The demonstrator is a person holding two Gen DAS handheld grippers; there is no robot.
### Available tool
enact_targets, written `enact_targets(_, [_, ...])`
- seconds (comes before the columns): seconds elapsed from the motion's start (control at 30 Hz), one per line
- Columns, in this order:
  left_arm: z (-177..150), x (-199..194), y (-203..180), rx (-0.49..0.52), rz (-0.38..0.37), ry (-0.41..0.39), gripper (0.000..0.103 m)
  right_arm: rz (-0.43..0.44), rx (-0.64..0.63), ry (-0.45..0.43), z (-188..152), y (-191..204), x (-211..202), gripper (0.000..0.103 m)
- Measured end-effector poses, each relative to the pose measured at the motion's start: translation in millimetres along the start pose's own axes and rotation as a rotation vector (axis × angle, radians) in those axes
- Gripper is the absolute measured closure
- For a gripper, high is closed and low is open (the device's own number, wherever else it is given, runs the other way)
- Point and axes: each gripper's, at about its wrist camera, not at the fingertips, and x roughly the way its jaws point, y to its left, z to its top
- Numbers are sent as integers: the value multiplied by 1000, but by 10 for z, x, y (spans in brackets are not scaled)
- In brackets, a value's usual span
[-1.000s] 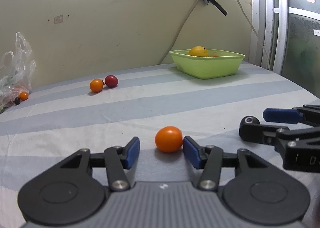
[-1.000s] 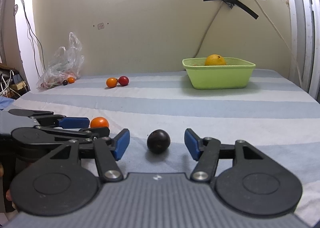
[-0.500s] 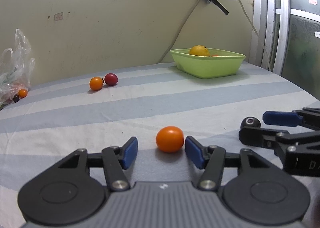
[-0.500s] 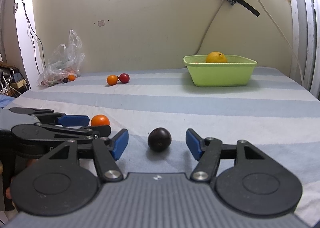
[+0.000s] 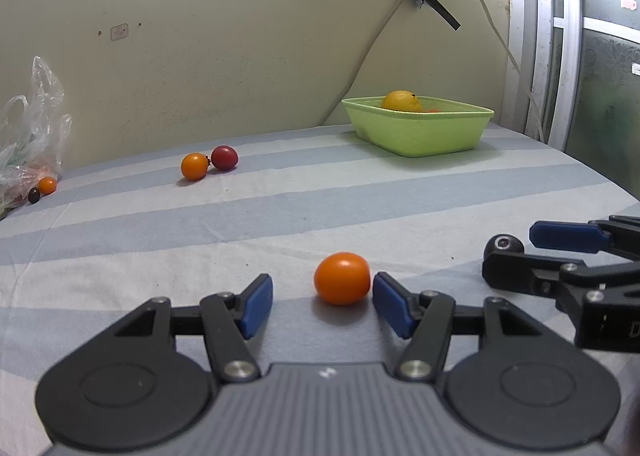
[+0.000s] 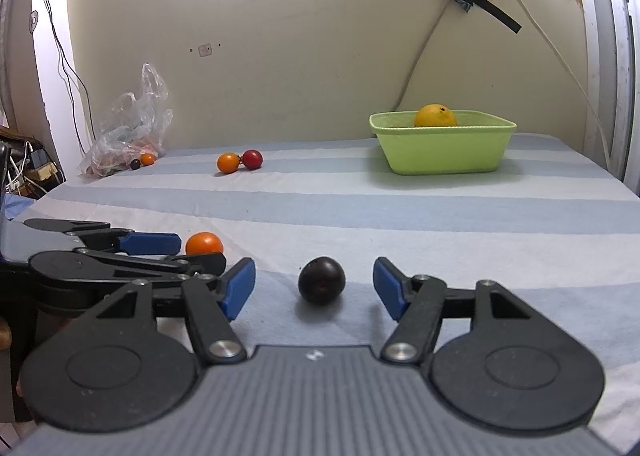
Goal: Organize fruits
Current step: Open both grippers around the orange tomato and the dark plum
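On the striped bed, both claws are easing closer with jaws apart, the left claw [image 5: 323, 304] bracketing the orange tomato [image 5: 341, 278], the right claw [image 6: 314, 293] the dark fruit [image 6: 321, 285], neither yet gripped for the green basin [image 6: 440, 154].

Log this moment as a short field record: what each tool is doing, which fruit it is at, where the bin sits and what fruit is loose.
left tool: open, orange tomato between its fingers, nearer the right pad
right tool: open, dark fruit centred between its fingers, untouched
bin: green tub at the far side of the striped cloth, yellow citrus inside
loose fruit: small orange tomato and red tomato touching, far side
by the plastic bag: two more small fruits
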Motion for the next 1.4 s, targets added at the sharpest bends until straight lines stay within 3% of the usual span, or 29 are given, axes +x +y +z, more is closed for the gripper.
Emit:
enact_targets(0.3, [0,8,14,1,2,0,44,2,3,-3,-1,-1,-12,34])
enact_targets(0.43, [-2,12,21,0,2,0,44,2,2,-10,4,7,-24,29])
enact_targets(1.4, [-11,-5,-2,2,5,-2,40,1,2,-9,7,15,-27,28])
